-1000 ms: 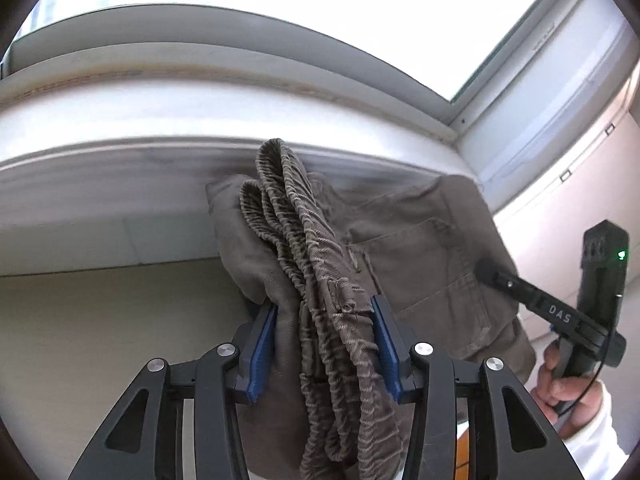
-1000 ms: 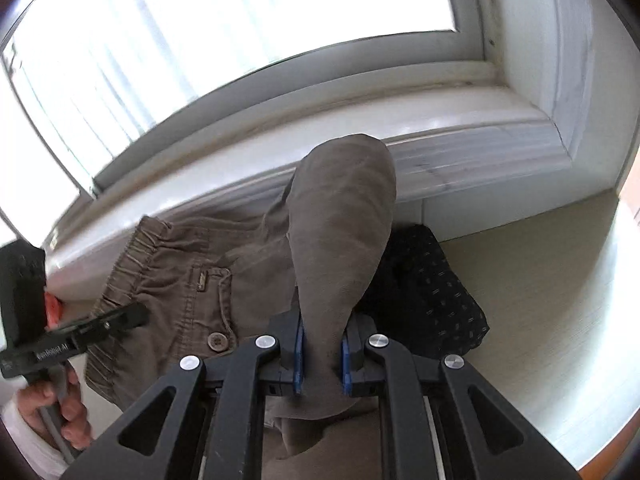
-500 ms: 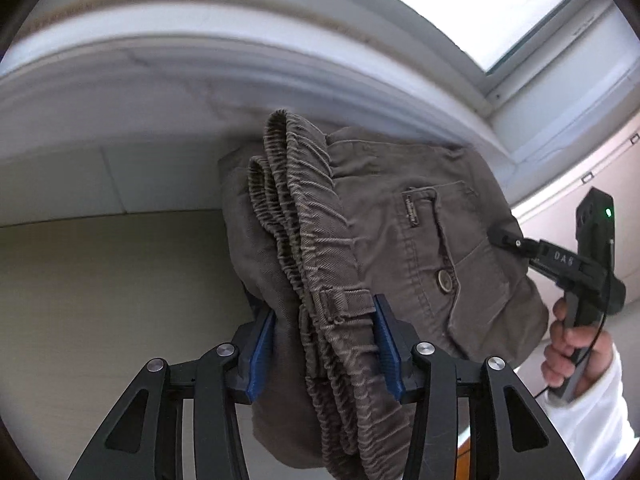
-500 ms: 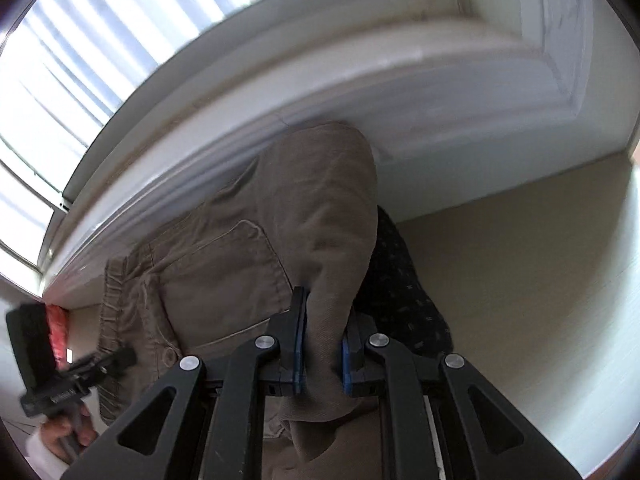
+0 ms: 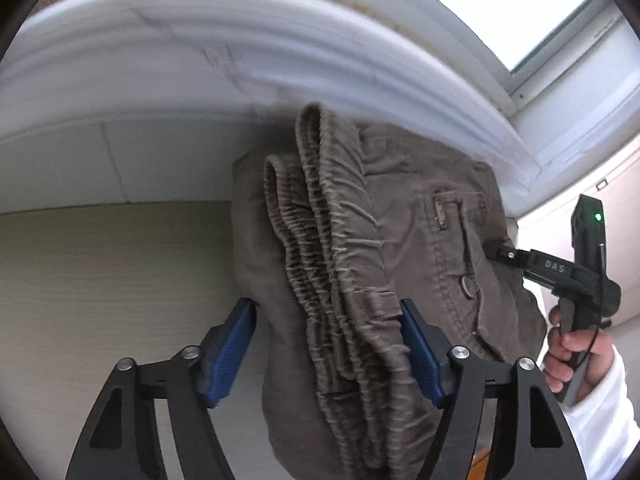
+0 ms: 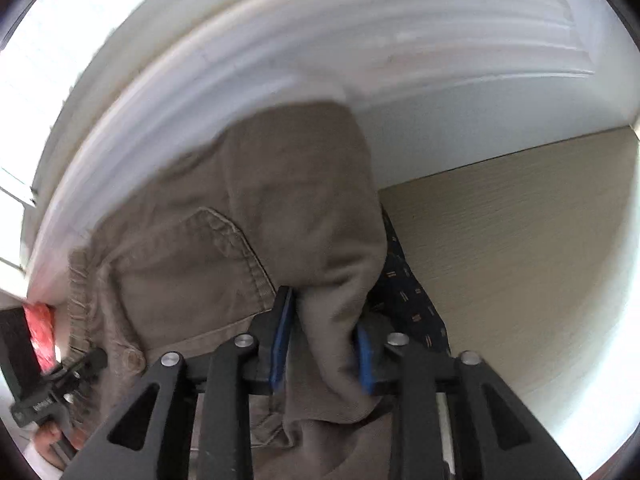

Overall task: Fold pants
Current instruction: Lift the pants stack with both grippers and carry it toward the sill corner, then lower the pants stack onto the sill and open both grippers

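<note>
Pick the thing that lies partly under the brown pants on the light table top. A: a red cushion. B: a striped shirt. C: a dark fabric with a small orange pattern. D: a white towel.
C: in the right wrist view a dark fabric with small orange marks shows from under the right edge of the brown pants, on the light table top.
</note>
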Available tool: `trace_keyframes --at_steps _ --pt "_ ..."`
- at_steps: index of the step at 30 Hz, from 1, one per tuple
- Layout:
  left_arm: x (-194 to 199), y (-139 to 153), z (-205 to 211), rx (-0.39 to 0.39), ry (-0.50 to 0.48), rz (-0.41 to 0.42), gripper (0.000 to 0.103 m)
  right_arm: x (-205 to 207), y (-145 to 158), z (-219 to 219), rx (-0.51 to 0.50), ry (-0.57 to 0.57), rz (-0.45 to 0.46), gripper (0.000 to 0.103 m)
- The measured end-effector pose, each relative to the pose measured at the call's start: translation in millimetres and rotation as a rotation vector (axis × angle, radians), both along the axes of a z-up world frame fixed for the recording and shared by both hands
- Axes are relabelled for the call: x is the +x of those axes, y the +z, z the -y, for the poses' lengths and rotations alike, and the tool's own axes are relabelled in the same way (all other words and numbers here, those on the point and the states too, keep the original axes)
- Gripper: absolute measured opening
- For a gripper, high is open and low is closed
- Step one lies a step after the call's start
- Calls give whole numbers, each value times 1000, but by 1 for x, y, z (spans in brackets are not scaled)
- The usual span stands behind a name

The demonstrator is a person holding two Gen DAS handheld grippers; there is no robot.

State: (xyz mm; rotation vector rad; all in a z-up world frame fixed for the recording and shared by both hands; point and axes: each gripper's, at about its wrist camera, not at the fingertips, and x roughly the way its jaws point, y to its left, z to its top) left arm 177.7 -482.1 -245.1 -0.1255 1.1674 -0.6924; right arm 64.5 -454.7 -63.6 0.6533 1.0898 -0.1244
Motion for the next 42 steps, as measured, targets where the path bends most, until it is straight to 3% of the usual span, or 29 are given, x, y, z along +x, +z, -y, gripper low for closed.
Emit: trace_keyframes --at_steps 3,6,11,13,15,17,20,24,32,33,37,40,42 --pt "-7 22 -2 -7 10 73 76 -12 20 -1 -10 -33 24 30" --pt "-12 34 -7 36 25 117 77 -12 34 -14 -67 -21 39 35" --pt "-13 19 -17 51 40 68 78 -11 46 -40 -185 -22 -15 35" --pt "-14 15 -26 36 50 55 79 -6 59 -24 -230 -74 -31 35" --pt "-12 15 -28 52 53 59 79 -12 77 -25 -247 -106 30 35" --pt "-12 13 -19 62 44 61 79 1 85 -36 -228 -52 98 35" --pt "-12 9 -6 91 33 61 81 32 71 -49 -207 37 90 35" --pt "-2 2 3 90 42 35 90 51 36 -49 -155 31 -9 36" --pt "2 -8 9 95 19 24 92 71 27 -59 -196 55 -38 35" --pt "1 -5 8 96 17 24 91 88 28 -72 -197 57 -37 35" --pt "-16 20 4 129 -13 102 91 77 58 -93 -195 34 22 36" --pt "-25 47 -9 143 -4 179 91 51 90 -113 -204 3 80 36" --pt "-32 67 -31 146 18 221 91 38 110 -134 -212 -4 112 43"
